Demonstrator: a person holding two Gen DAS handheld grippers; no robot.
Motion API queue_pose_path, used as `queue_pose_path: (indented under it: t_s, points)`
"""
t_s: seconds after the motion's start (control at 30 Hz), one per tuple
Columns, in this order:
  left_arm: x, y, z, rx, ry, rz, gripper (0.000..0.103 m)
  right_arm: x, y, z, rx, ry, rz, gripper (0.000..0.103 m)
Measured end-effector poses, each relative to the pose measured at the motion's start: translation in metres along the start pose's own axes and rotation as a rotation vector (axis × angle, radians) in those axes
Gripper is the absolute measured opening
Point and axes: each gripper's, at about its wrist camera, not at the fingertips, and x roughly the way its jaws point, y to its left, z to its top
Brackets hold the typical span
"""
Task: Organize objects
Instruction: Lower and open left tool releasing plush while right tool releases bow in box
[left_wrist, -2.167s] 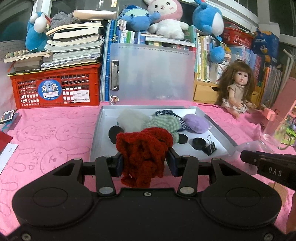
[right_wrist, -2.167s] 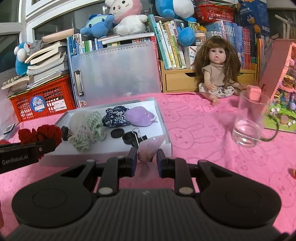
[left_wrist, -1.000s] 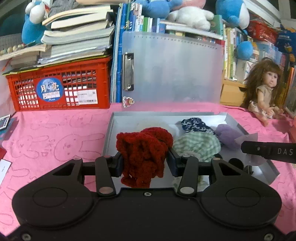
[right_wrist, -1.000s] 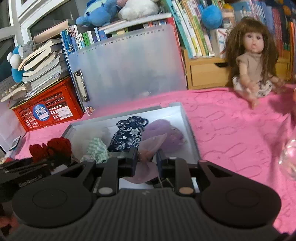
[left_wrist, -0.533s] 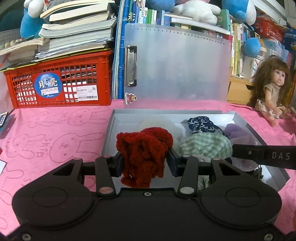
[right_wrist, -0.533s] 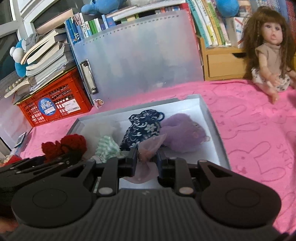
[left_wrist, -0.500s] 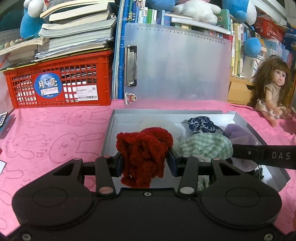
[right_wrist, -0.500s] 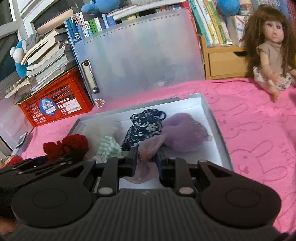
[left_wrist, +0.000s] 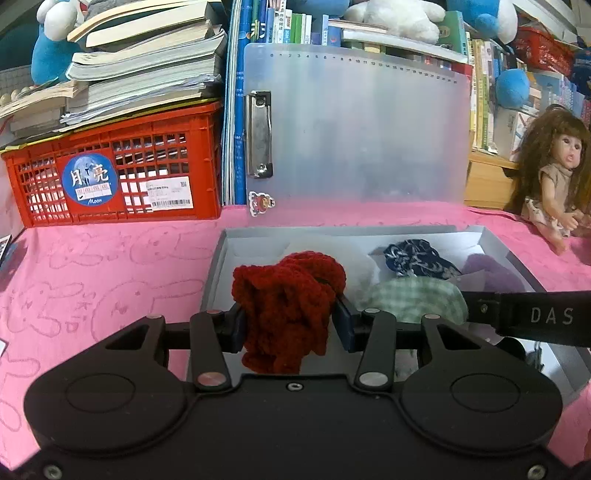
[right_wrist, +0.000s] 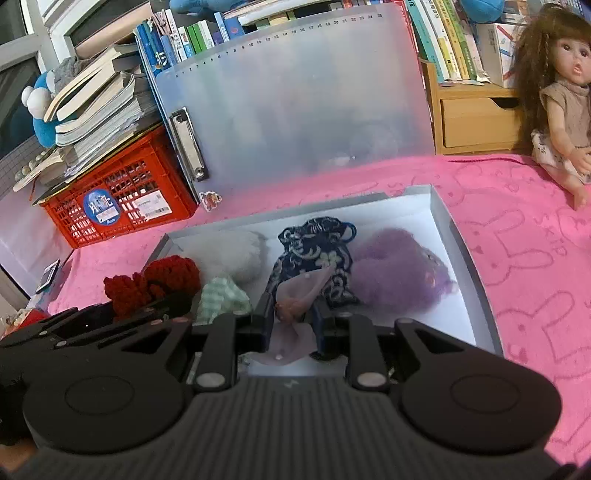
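My left gripper is shut on a red knitted scrunchie, held over the left part of the grey tray. My right gripper is shut on a sheer pink scrunchie, held over the tray's near middle. In the tray lie a white fluffy scrunchie, a green checked one, a navy patterned one and a purple fuzzy one. The red scrunchie also shows in the right wrist view.
A translucent clipboard leans upright behind the tray. A red crate with stacked books stands at the back left. A doll sits at the back right. Pink cloth covers the table.
Both grippers have moved forward over the tray, each still holding its scrunchie. The right gripper has come in close above the navy and purple scrunchies.
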Motion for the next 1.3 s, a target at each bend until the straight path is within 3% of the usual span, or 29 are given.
queue_pose_path:
  t_s: [0.23,1.07,1.3]
  points:
    - [0.012,0.001,0.010,-0.002,0.001,0.013,0.044,0.013,0.003,0.011,0.017,0.022,0.010,0.027]
    - [-0.005,0.009,-0.008,0.013,0.005,-0.020,0.049,0.018,0.001,-0.010,0.003,0.084,0.039,0.030]
    - [-0.007,0.008,-0.009,0.018,0.005,-0.018,0.055,0.016,0.002,-0.011,-0.001,0.084,0.030,0.044]
